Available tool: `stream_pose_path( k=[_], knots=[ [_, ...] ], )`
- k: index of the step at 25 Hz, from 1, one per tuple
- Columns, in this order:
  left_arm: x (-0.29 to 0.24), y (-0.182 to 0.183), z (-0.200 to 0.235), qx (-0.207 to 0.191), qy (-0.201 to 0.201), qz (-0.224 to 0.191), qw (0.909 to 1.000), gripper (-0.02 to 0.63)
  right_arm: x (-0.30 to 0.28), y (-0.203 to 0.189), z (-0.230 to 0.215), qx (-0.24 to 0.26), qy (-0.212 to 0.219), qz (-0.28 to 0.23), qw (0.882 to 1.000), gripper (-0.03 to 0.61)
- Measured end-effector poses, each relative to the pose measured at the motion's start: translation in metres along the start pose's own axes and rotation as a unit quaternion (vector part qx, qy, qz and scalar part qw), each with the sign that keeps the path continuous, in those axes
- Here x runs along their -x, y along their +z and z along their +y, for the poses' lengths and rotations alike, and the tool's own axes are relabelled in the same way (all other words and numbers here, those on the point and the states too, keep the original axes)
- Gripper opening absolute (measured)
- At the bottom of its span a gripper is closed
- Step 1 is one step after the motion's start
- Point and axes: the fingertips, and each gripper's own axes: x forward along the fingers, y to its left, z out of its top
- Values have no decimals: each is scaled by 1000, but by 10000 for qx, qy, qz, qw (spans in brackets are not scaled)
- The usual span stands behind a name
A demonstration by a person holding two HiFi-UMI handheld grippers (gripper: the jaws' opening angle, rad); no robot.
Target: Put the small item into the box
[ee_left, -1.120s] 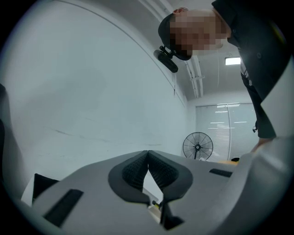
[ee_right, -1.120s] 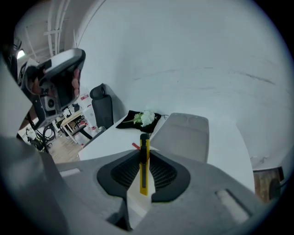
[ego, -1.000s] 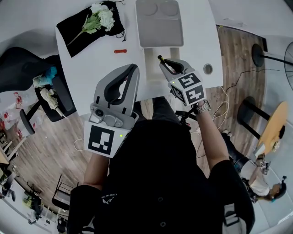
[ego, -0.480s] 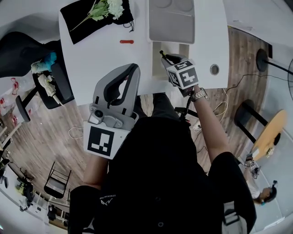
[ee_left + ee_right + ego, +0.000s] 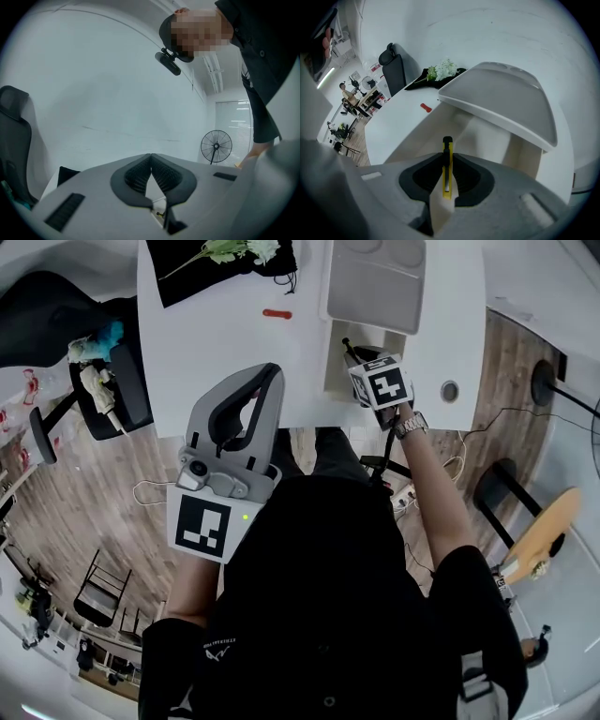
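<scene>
Right gripper [image 5: 447, 161] is clamped narrow on a yellow box cutter [image 5: 447, 174]. The cutter stands on edge between the pads, black end pointing forward past the jaws. It sits over the open box [image 5: 339, 371], aimed into the cavity. Can't tell whether the black end is below the rim or just above it; it isn't resting on the box floor as far as either view shows. Box is off-white and sits on the white table [image 5: 216, 343], with its grey lid [image 5: 506, 101] swung up and back on the far side. In the head view the right gripper covers the right part of the opening. Left gripper [image 5: 151, 156] has its jaws closed tip to tip, nothing between them. It's held up at the near edge of the table, left of the box and apart from it, and its camera sees mostly wall plus a standing fan [image 5: 216, 146]. A small red item [image 5: 277, 313] lies on the table left of the lid, not touching the box. A black cloth [image 5: 187, 268] with white flowers [image 5: 234, 249] on it is at the far left corner. A black chair [image 5: 56, 306] is beside the table's left side.
</scene>
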Motion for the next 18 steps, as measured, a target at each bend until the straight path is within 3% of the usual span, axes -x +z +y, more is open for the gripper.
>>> stream_pose_path(
  k=[12, 18],
  knots=[
    [10, -4, -11, 6, 209, -50, 9998, 5, -5, -1, 3, 223, 51, 30, 9997, 83],
    [13, 1, -18, -54, 259, -151, 9995, 5, 29, 15, -1, -54, 72, -495, 9987, 83]
  ],
)
